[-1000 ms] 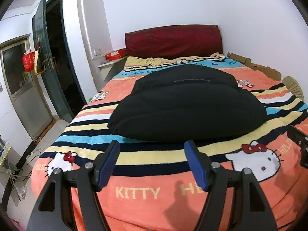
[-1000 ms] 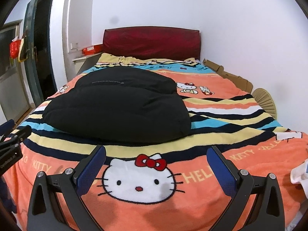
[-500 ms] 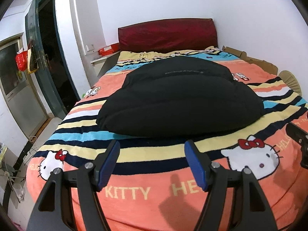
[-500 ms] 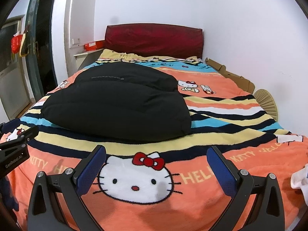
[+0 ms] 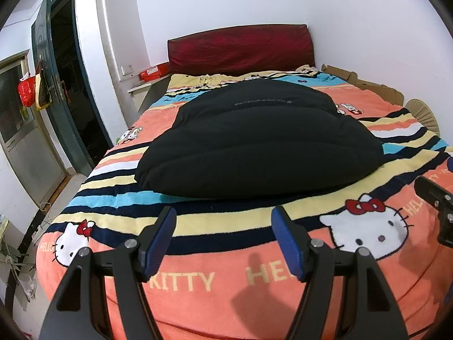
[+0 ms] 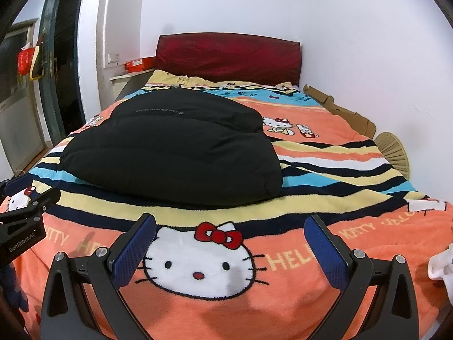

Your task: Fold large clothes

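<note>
Dark door (image 5: 65, 90) w/ red bag (image 5: 27, 90) at 9 o'clock, striped cat-print blanket (image 5: 226, 283) over bed, red headboard (image 5: 240, 48) at 12. Folded black jacket (image 5: 254, 144) mid-bed. Left gripper (image 5: 223, 240) & right gripper (image 6: 230, 250) both spread wide, empty, short of jacket. Cardboard (image 5: 368, 85) at 2.

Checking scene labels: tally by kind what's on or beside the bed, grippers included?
Black padded garment: 1
Striped cartoon blanket: 1
Red headboard cushion: 1
Cardboard piece along the wall: 1
Straw fan: 1
Grippers, both open and empty: 2, left gripper, right gripper
Total: 7
</note>
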Action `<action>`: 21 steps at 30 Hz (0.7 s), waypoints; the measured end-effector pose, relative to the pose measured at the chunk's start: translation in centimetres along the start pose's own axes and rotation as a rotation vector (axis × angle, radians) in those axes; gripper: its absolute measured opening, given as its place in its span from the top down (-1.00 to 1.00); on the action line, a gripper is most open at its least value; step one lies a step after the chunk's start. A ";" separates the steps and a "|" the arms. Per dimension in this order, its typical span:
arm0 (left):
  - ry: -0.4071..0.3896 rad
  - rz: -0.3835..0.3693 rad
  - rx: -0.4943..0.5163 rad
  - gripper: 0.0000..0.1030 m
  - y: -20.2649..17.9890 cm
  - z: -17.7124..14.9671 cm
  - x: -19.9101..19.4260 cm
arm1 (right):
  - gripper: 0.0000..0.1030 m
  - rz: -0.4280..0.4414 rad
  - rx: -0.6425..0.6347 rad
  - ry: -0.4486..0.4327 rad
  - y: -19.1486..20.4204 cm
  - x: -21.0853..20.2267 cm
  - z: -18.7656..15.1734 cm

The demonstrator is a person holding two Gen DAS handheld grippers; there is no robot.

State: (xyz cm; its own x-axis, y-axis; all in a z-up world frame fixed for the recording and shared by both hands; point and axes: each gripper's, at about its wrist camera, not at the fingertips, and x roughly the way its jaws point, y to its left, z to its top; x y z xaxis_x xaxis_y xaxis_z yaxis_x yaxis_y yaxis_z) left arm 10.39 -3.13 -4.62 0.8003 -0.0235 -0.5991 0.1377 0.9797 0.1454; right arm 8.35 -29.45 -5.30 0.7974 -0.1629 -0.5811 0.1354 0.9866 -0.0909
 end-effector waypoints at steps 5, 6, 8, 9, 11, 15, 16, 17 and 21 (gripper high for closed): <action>0.001 -0.001 0.004 -0.32 0.0 -0.1 0.0 | -0.99 0.005 -0.003 0.004 0.0 0.1 -0.1; 0.001 -0.003 0.005 -0.32 0.0 -0.1 0.0 | -0.99 0.008 -0.001 0.006 0.0 0.2 -0.1; 0.000 -0.006 0.007 -0.32 0.0 -0.2 -0.1 | -0.99 0.012 0.002 0.015 0.0 0.3 -0.2; 0.000 -0.007 0.010 -0.32 0.0 -0.3 -0.1 | -0.99 0.012 0.002 0.017 -0.1 0.5 -0.2; 0.000 -0.009 0.014 -0.32 0.1 -0.5 -0.1 | -0.99 0.013 0.002 0.018 -0.1 0.5 -0.2; 0.001 -0.012 0.015 -0.32 0.2 -0.6 -0.1 | -0.99 0.015 -0.004 0.020 0.0 0.7 -0.4; 0.001 -0.013 0.017 -0.32 0.2 -0.6 -0.2 | -0.99 0.015 -0.005 0.024 0.0 0.8 -0.4; 0.000 -0.014 0.018 -0.32 0.2 -0.7 -0.2 | -0.99 0.016 -0.006 0.026 0.1 0.8 -0.5; -0.007 -0.015 0.022 -0.32 0.2 -0.8 -0.5 | -0.99 0.019 -0.008 0.025 0.3 0.8 -0.4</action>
State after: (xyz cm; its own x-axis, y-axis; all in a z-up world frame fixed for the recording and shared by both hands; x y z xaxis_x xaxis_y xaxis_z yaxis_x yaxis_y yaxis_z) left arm 9.57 -2.76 -4.92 0.8021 -0.0401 -0.5959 0.1627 0.9747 0.1534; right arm 8.74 -29.25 -6.13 0.7851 -0.1442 -0.6024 0.1157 0.9895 -0.0860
